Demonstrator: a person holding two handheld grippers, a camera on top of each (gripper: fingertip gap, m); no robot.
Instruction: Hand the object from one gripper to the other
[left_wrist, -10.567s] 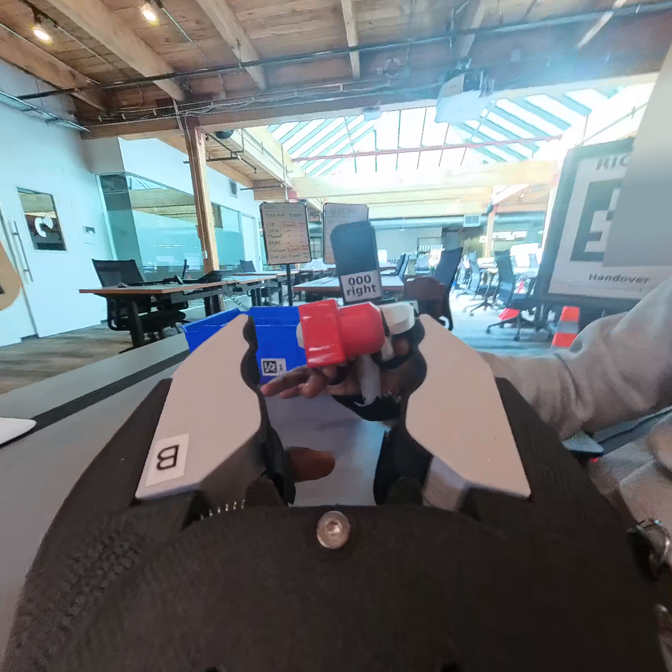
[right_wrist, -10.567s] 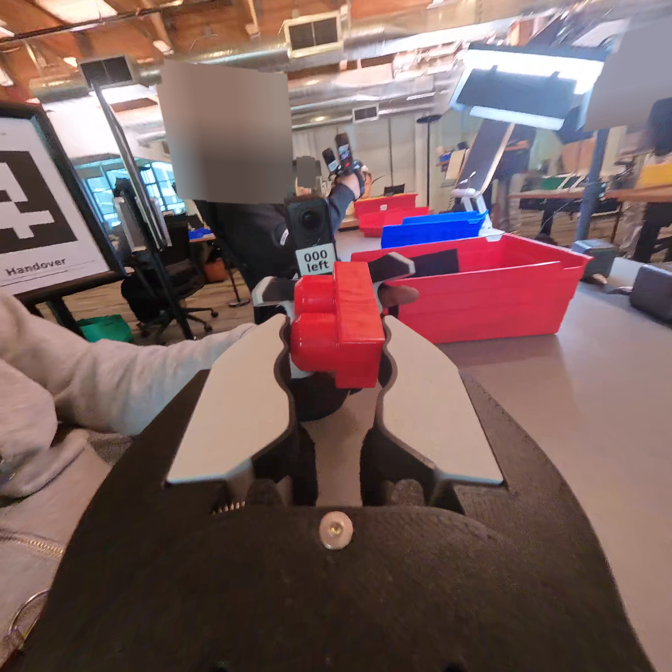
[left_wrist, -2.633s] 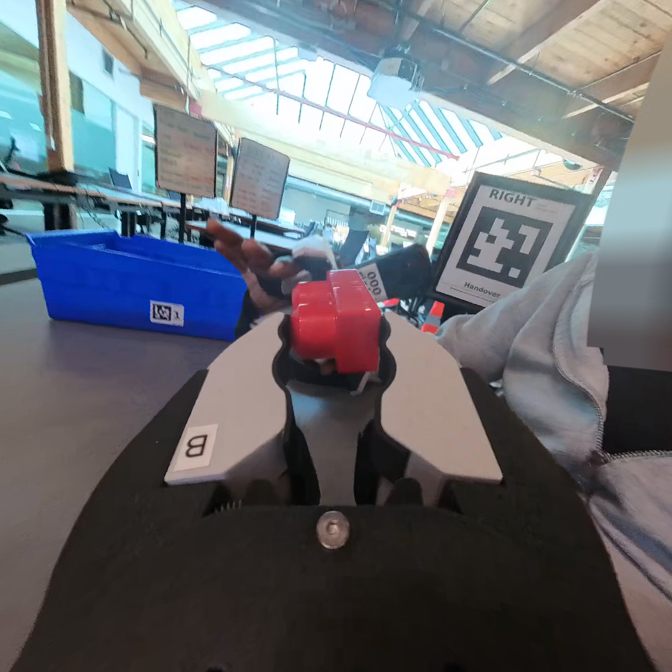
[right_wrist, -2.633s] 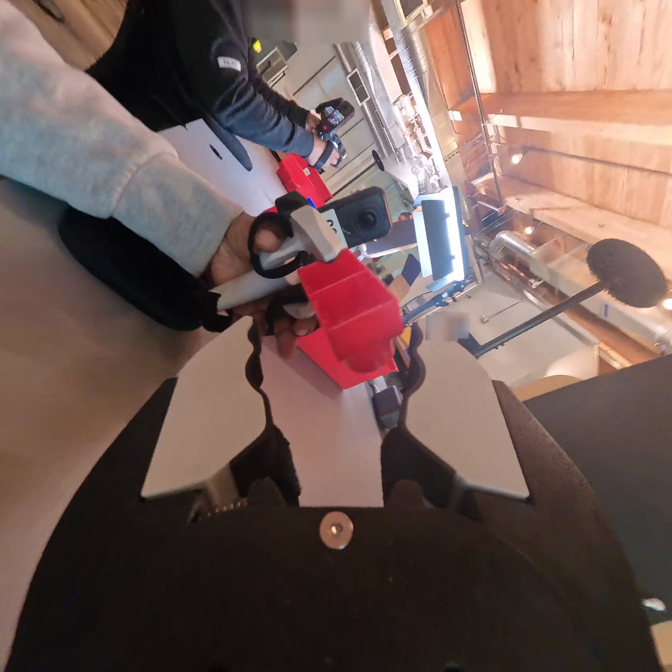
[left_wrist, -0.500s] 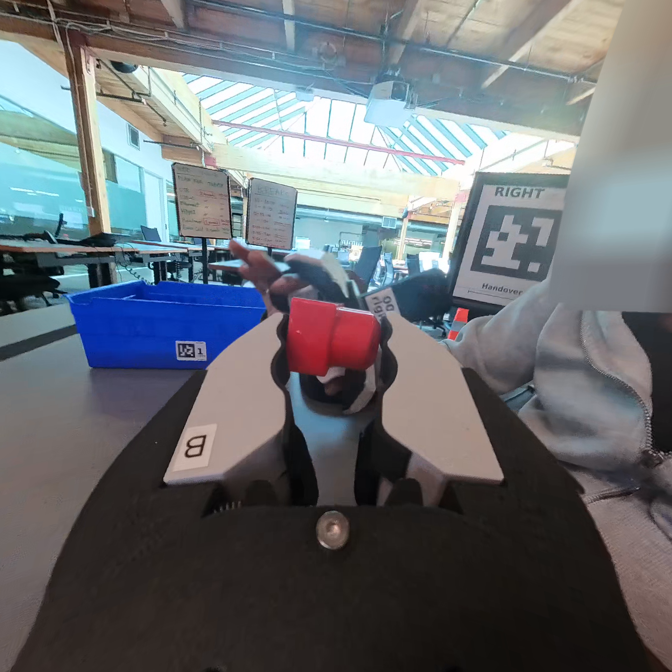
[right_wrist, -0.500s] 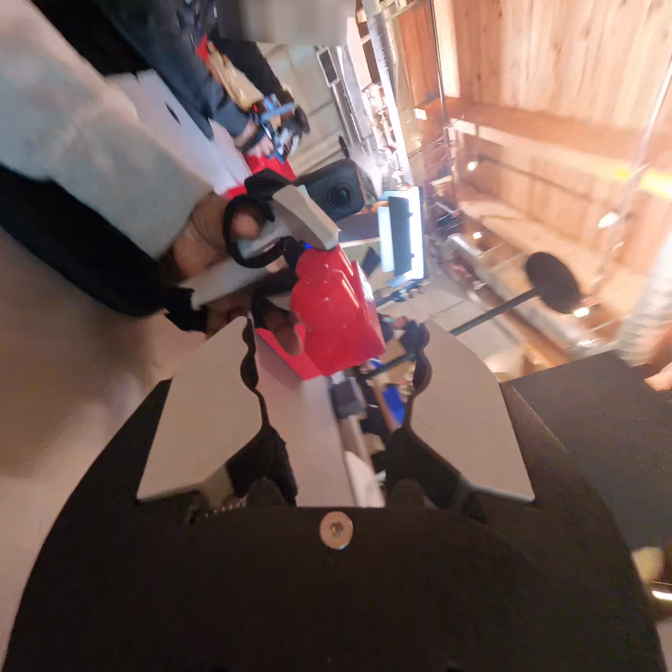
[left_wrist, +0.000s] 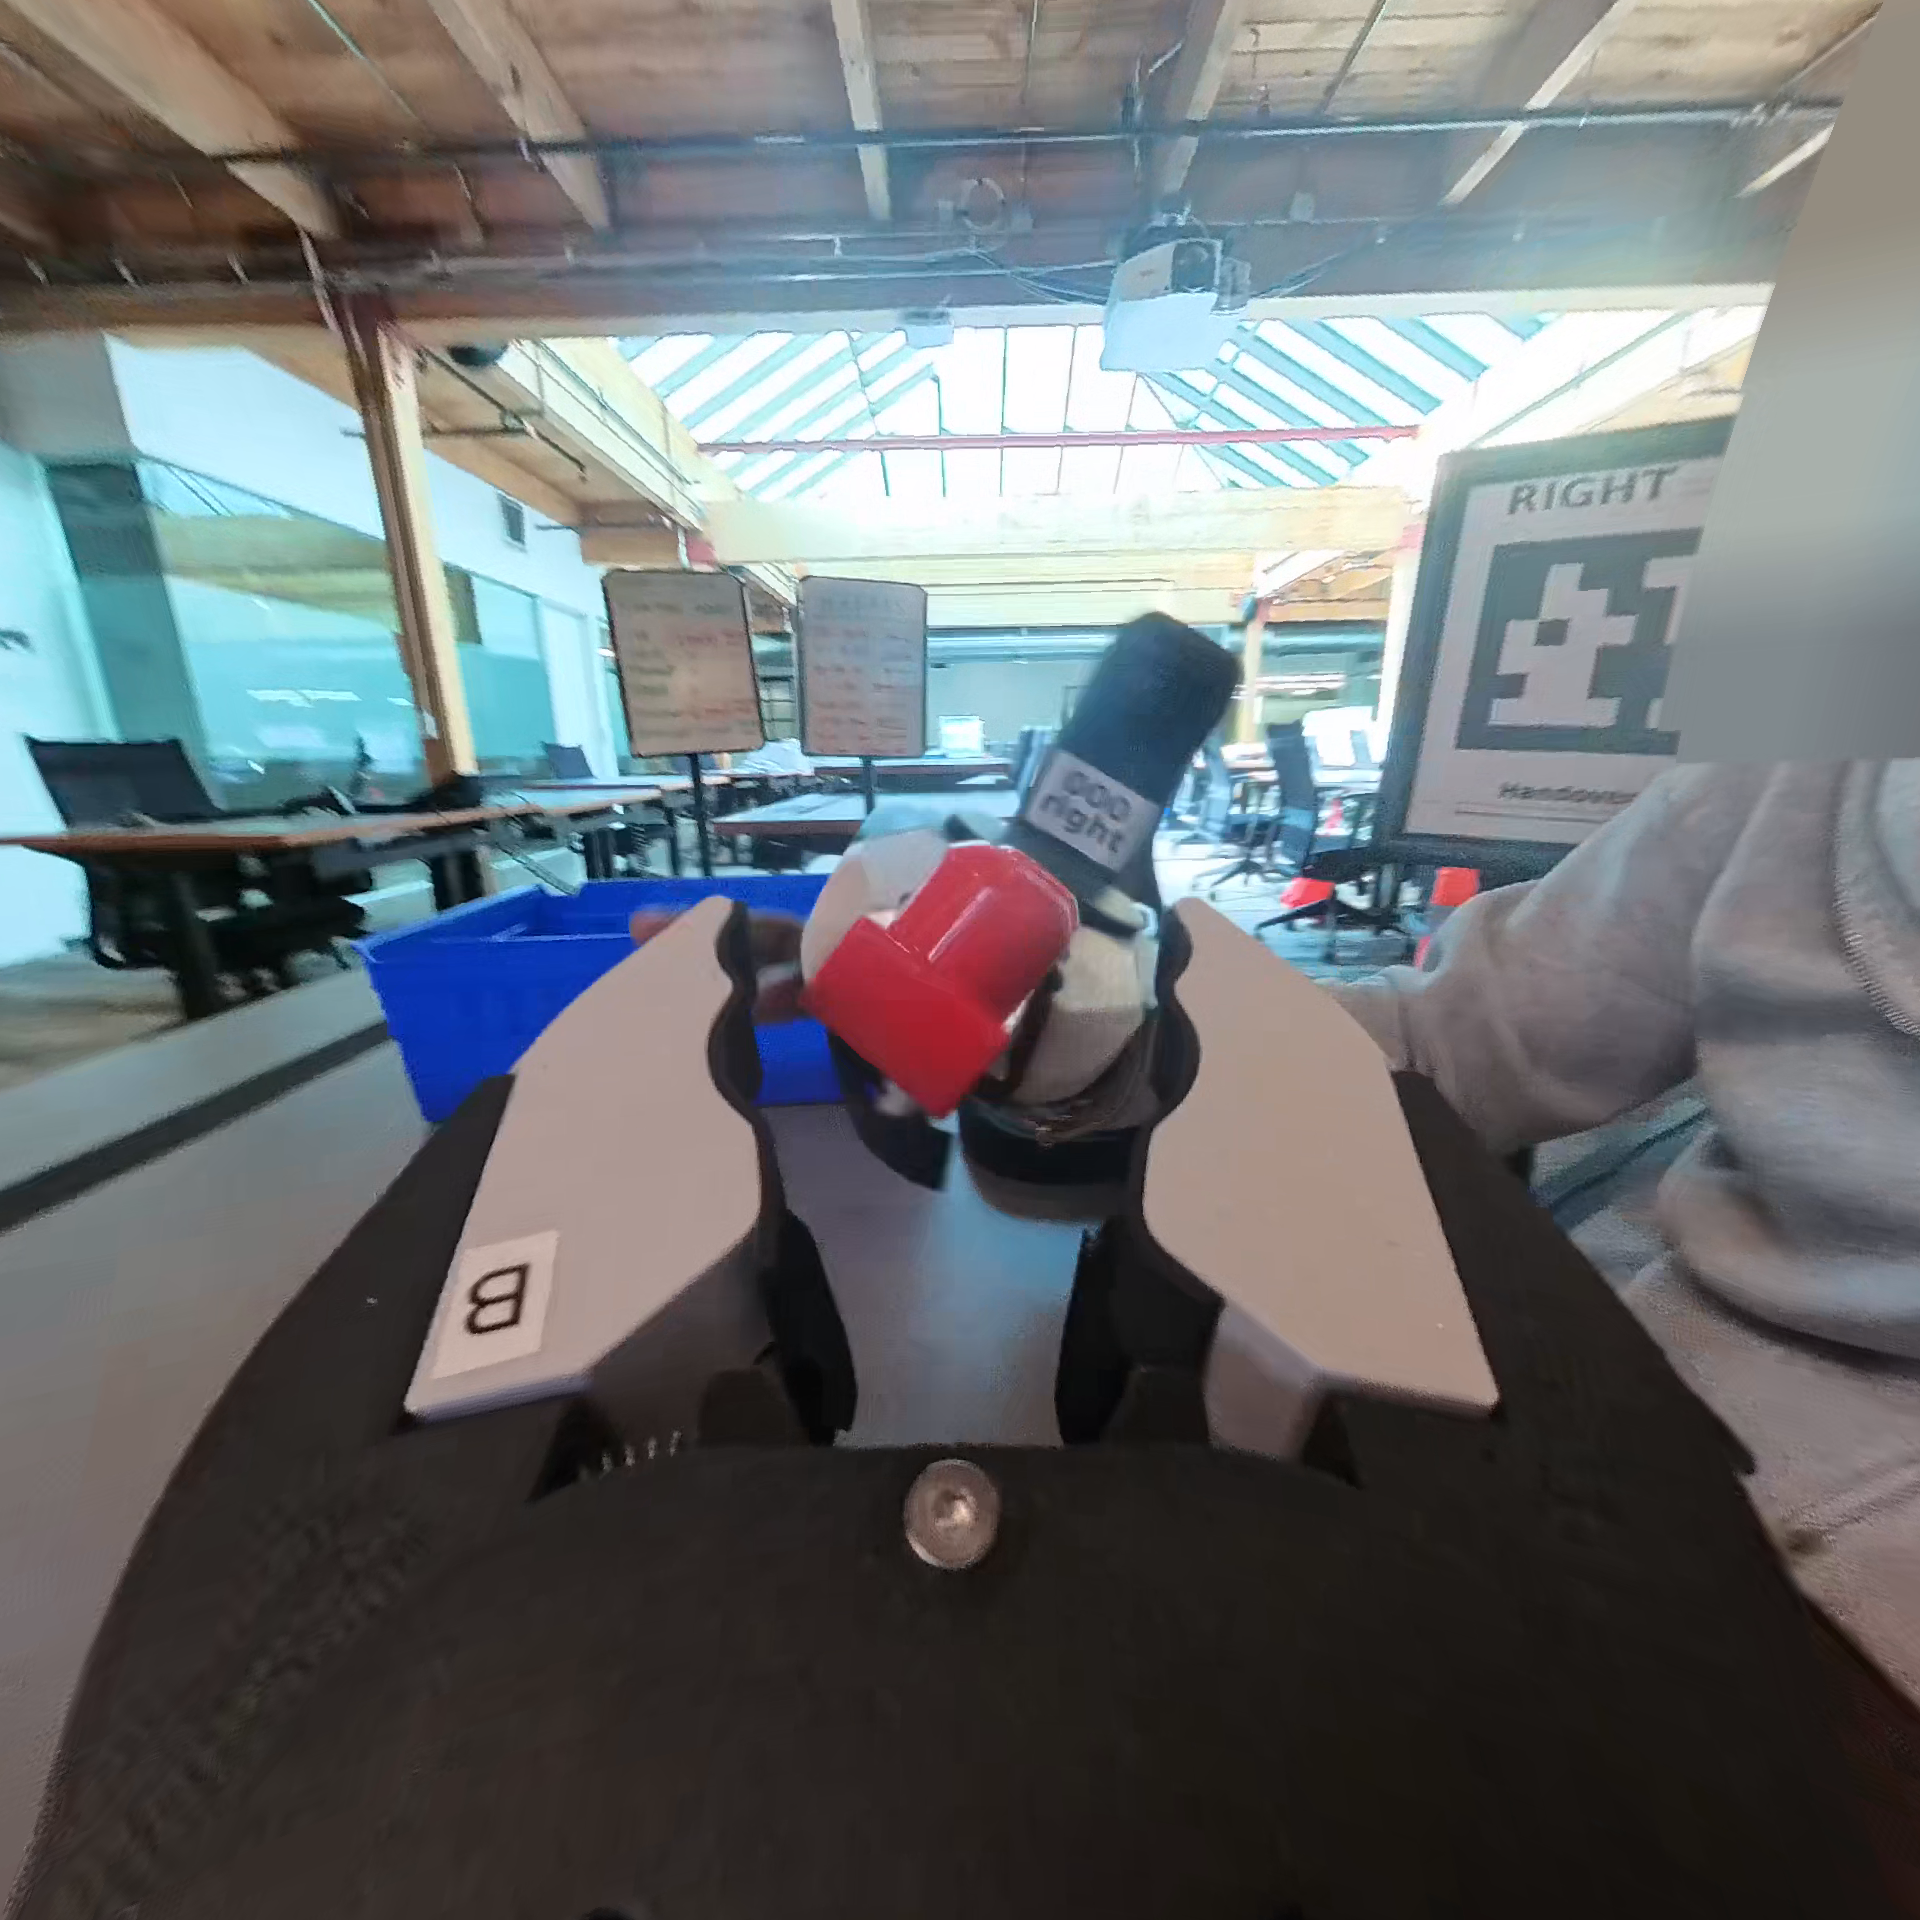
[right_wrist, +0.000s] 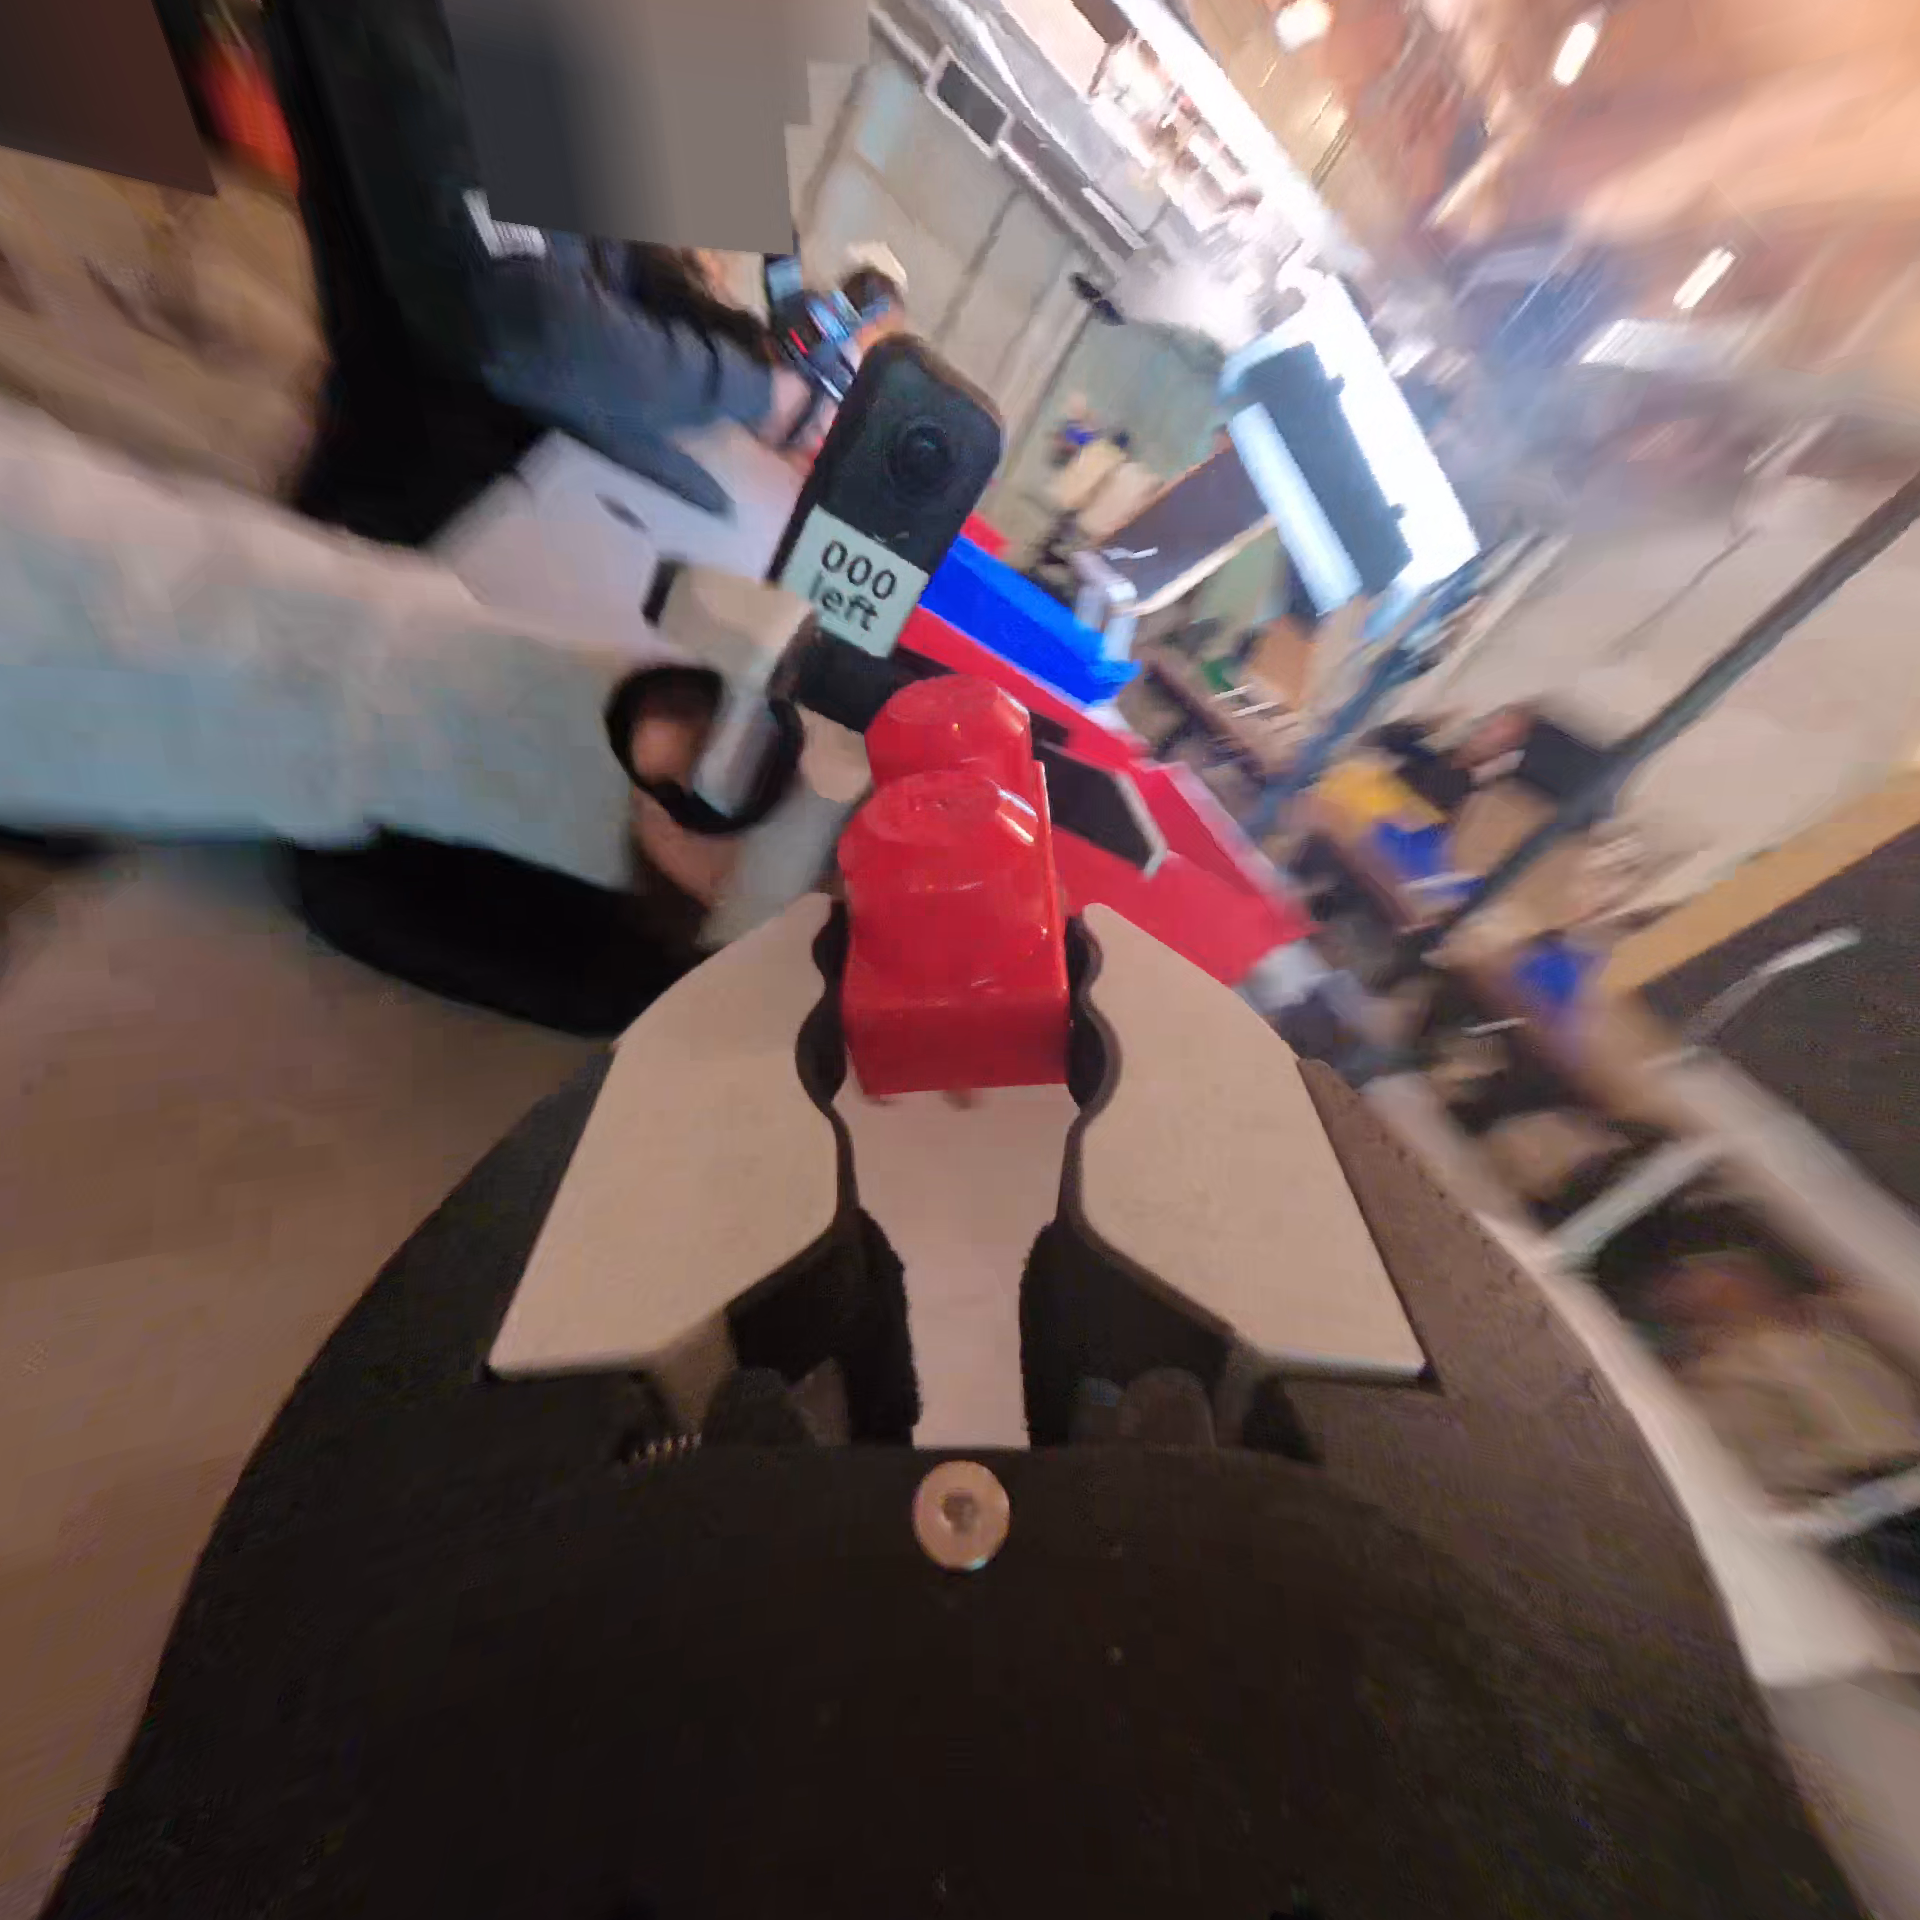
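Red plastic brick (right_wrist: 951, 914), glossy with two round studs, sits clamped in your right gripper (right_wrist: 951, 997); your left gripper (left_wrist: 951, 997) gapes around it, untouching. White labels mark both cameras.

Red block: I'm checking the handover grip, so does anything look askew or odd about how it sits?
In the left wrist view the red block sits tilted, held by the right gripper, whose fingers close on its sides. The left gripper is open around it, not touching. Nothing looks damaged.
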